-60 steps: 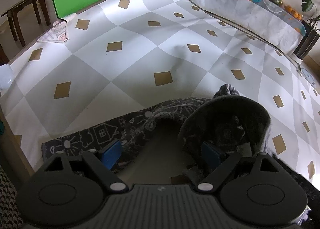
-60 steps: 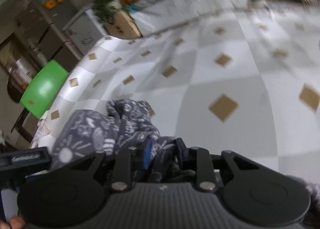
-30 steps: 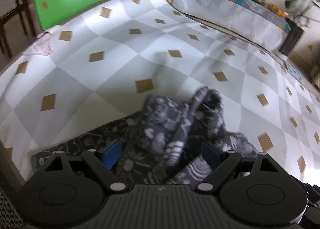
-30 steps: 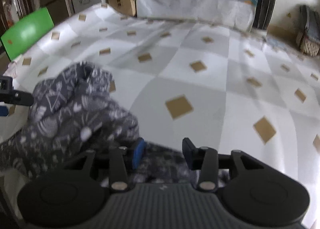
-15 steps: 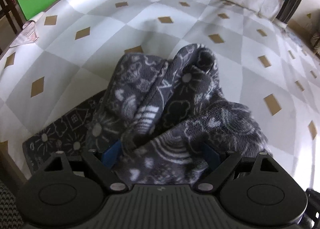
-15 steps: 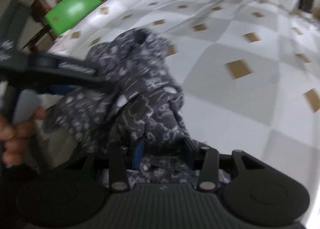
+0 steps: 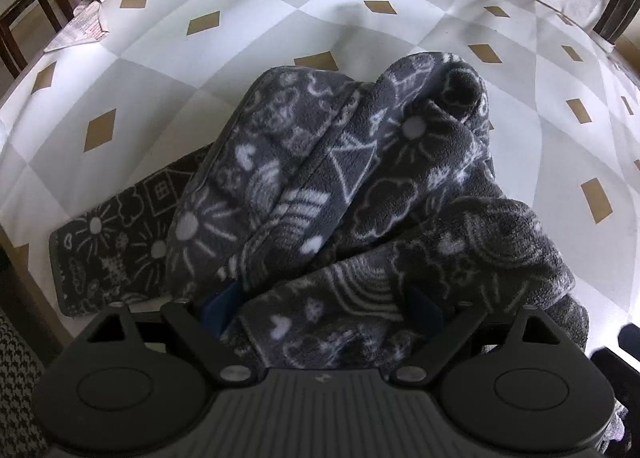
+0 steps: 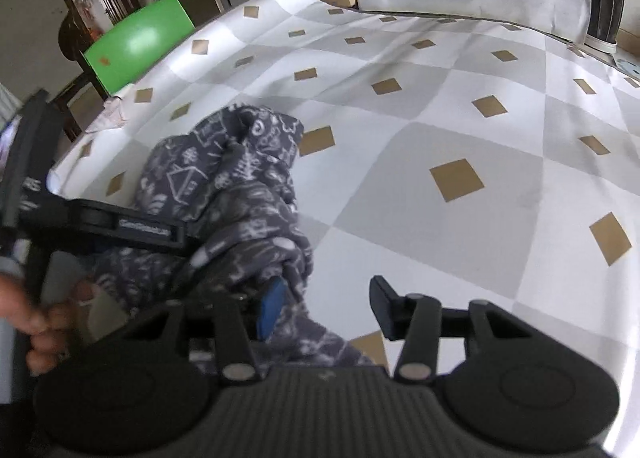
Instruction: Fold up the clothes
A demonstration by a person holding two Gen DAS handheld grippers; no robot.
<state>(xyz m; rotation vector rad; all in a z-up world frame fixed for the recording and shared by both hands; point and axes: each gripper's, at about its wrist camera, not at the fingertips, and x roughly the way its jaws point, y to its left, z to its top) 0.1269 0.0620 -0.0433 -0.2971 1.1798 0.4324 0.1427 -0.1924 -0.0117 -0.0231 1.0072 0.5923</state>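
Near the front edge of the table [image 7: 248, 69], on its checked cloth, the dark patterned fleece garment [image 7: 360, 185] sits as a loose heap, with one flat panel lying toward the table's left corner. My left gripper [image 7: 320, 306] has its jaws spread wide, and a thick roll of fleece fills the gap between them; whether the pads actually press the cloth I cannot tell. My right gripper [image 8: 326, 304] stands parted, its left finger touching the garment's near flank [image 8: 248, 217], its right finger over bare cloth, nothing pinched. Risk, as I judge it: the heap is several layers deep, so closing the left jaws now would likely seize more than one layer and drag the whole bundle instead of a single edge. The fleece looks bulky and slack; a shallow bite could slip out on lifting. The garment also lies close to the edge, so a pull toward me might spill it off. A paper sheet [image 7: 80, 27] lies well apart at the far left.
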